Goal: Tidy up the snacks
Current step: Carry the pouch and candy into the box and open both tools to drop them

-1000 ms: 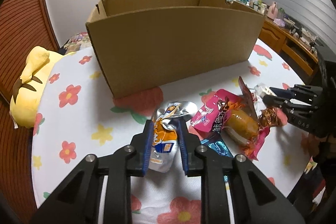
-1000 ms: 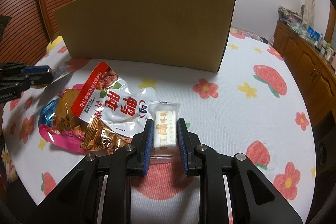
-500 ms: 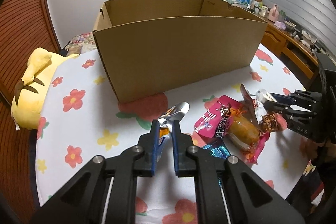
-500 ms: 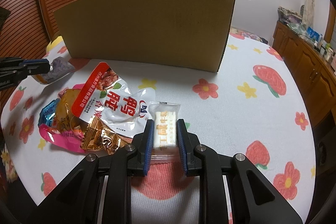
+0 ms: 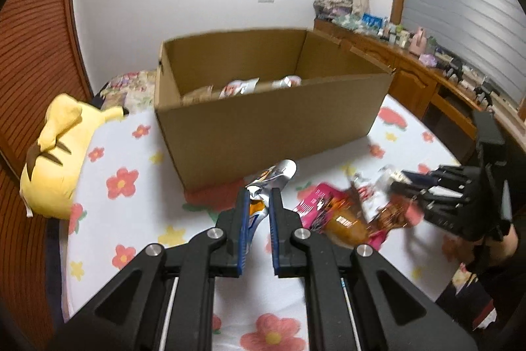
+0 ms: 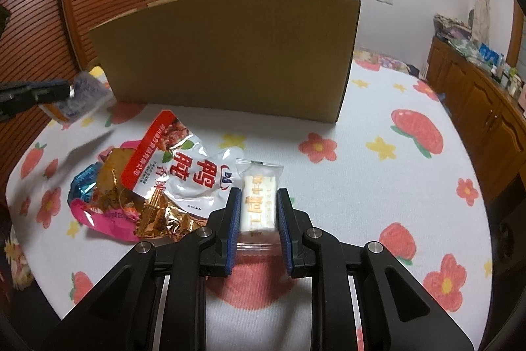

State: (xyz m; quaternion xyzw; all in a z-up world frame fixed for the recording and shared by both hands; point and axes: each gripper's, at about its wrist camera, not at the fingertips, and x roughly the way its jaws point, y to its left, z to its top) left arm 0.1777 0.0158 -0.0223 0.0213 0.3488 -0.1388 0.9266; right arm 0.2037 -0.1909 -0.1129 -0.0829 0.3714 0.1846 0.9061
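The left gripper [image 5: 258, 203] has risen, lifting its clamped silver pouch [image 5: 268, 183] off the cloth, cardboard box [image 5: 273, 124] at twelve o'clock. The right gripper [image 6: 258, 203] stays clamped on the white bar [image 6: 258, 203].

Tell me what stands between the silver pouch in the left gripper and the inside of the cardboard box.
Only the box's own near wall. The left gripper is shut on the silver pouch, in front of and below the rim, so the pouch must clear that wall. The cardboard box is open-topped, uncovered.
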